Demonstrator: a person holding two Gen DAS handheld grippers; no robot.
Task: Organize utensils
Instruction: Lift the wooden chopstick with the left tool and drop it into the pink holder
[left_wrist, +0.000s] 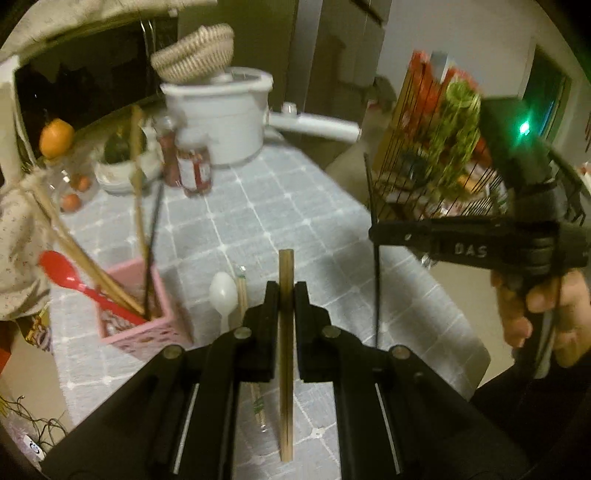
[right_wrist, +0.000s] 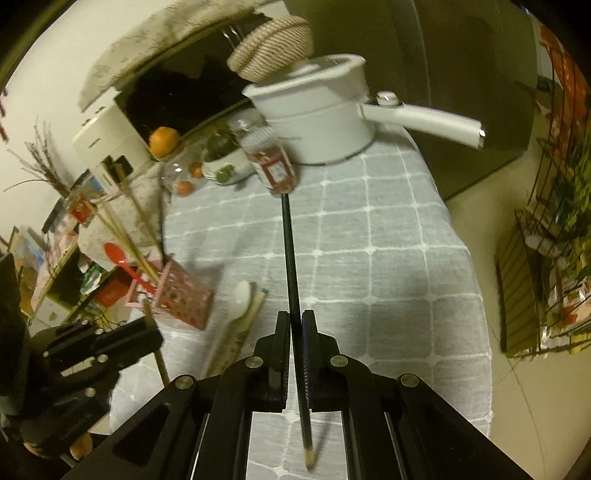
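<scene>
Two chopsticks are lifted above the grey checked tablecloth (right_wrist: 388, 236). We carry both toward the pink utensil box (left_wrist: 147, 317). Left gripper (left_wrist: 286, 295) pinches the wooden chopstick (left_wrist: 286, 350); right gripper (right_wrist: 295, 325) pinches the black chopstick (right_wrist: 290, 251). We tip each upright, then lower it in tip-first.

Wire rack (left_wrist: 439, 147) contents motion-blurred, jar (left_wrist: 194, 166) label unreadable, pink holder (right_wrist: 184, 299) interior hidden.
</scene>
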